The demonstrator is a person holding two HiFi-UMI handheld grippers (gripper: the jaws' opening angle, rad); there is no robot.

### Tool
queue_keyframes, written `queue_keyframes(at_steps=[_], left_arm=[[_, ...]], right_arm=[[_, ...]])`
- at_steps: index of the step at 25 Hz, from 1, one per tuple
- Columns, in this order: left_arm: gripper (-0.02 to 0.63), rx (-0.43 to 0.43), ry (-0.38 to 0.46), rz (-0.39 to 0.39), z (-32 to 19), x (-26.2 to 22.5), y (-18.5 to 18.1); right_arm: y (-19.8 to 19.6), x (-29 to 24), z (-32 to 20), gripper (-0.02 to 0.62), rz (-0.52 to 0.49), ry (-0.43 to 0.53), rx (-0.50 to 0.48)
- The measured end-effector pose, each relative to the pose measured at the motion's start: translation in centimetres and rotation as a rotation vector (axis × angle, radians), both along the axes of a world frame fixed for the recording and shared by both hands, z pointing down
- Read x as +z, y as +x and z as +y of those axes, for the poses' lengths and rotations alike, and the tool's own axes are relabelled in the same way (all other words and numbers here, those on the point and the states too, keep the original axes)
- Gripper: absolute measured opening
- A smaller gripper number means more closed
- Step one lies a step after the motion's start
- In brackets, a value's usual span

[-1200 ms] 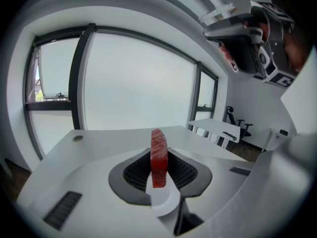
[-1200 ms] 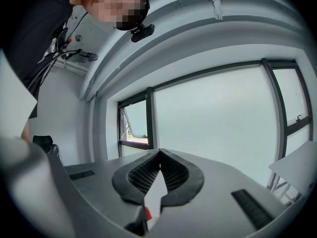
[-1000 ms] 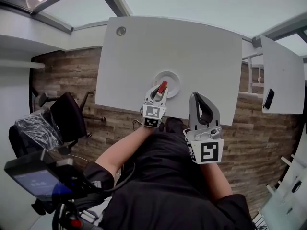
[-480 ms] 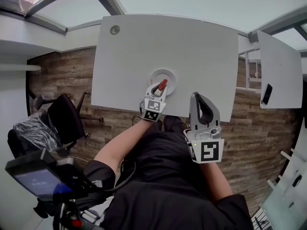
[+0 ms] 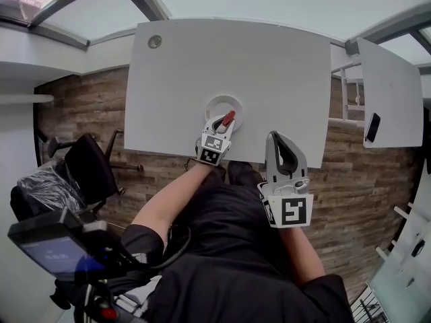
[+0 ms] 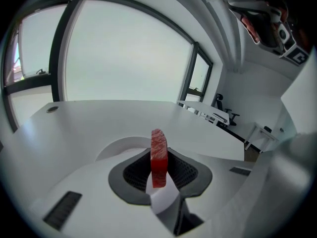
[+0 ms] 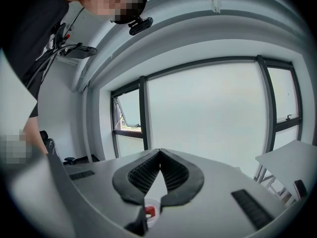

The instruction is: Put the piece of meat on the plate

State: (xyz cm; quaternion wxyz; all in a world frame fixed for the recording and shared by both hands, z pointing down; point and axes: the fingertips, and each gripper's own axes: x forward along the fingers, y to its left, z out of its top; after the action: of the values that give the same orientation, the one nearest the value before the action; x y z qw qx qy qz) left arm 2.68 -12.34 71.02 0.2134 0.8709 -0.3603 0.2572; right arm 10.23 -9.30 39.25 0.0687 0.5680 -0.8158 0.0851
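Your left gripper (image 5: 225, 122) had its jaws partly closed on the piece of meat (image 6: 158, 155), pinching its lower end. The slab stood on edge, its long axis running up and away along the jaws. It was over the plate (image 5: 213, 103) on the near part of the table (image 5: 236, 52); contact could not be confirmed. Your right gripper (image 5: 278, 140) had its tips together on nothing, at the table's near edge, farther from the plate. Judgement: the plate lay directly beneath the left jaws; only lowering and release remained.

Office: white desks (image 5: 256, 66), swivel chair (image 5: 87, 170), large windows (image 7: 208, 113).
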Motion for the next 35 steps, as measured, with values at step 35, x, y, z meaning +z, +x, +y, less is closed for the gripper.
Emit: queue_keyframes(at_steps=[35], left_arm=[[0.278, 0.045, -0.026, -0.021, 1.0, 1.0, -1.7]], right_arm=[[-1.0, -0.8, 2.3, 0.006, 0.024, 0.009, 0.024]])
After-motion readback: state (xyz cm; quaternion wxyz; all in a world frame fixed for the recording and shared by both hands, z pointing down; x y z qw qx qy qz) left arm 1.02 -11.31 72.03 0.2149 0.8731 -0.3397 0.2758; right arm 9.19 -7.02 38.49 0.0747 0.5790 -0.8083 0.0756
